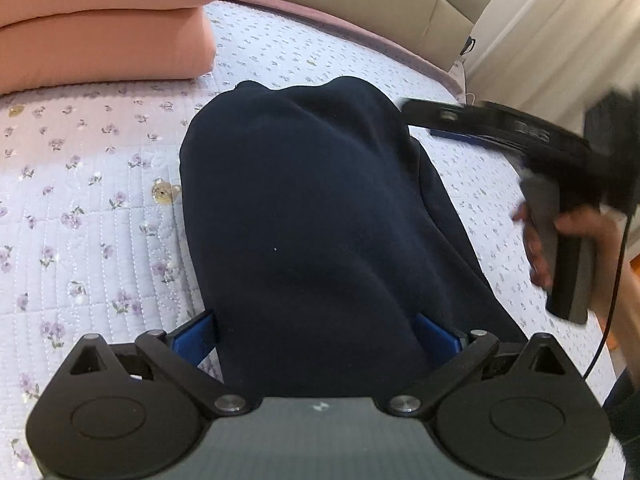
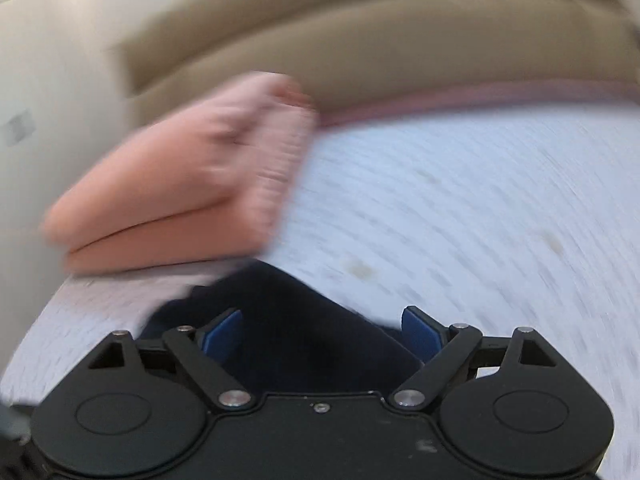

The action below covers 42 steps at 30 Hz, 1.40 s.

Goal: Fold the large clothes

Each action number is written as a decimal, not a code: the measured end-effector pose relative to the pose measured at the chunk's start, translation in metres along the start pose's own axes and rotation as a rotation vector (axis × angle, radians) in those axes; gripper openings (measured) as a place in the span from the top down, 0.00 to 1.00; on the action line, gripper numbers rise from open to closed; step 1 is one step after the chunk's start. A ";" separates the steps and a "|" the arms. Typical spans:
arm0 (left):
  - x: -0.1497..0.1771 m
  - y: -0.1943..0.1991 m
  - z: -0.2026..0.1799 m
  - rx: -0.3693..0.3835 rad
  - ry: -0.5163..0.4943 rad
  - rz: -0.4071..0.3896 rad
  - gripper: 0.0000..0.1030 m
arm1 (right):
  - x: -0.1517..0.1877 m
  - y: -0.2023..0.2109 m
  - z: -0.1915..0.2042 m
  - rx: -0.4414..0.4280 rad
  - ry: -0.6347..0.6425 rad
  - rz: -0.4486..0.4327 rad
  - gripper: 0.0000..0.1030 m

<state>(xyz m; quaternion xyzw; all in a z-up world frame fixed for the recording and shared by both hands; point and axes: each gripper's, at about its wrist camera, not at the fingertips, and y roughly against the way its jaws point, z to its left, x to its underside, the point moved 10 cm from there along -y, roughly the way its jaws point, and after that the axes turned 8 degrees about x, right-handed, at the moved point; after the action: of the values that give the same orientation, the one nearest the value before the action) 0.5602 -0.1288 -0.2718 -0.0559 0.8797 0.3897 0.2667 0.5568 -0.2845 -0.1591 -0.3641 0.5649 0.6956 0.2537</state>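
Navy garment [image 1: 312, 216] lies folded into a long bundle down the middle of the left wrist view, on the floral quilt [image 1: 88, 208] of the bed. Left gripper [image 1: 316, 340] hangs over its near end with jaws spread wide; the blue pads [image 1: 196, 340] stand either side of the cloth and do not pinch it, so nothing is gripped. That reads as a let-go after laying the fold flat.

Over on the right edge of that view, a hand [image 1: 576, 248] holds the right gripper [image 1: 444, 120] by its handle, its fingers reaching toward the garment's upper right edge but clear of it.

Right wrist view is badly blurred. Its gripper [image 2: 322, 330] shows jaws wide too, a dark corner of garment [image 2: 280, 320] low in the frame between the pads, no grip that I can see.

Two stacked peach pillows [image 1: 104, 20] sit in the upper left, well apart from the garment, against the beige headboard [image 1: 360, 0].

Containers: none in view, no basket or bin. The bundle looks nearly done, perhaps one more fold or a tidy-up.
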 end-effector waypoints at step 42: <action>0.000 0.030 0.008 0.081 0.171 0.059 0.00 | 0.130 0.052 -0.029 -0.101 -0.280 0.431 0.00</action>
<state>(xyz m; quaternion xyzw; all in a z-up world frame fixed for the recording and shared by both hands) 0.5540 -0.1024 -0.2562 -0.0523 0.9155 0.3554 0.1811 0.4443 -0.3326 -0.2339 -0.1478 0.5534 0.8046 0.1569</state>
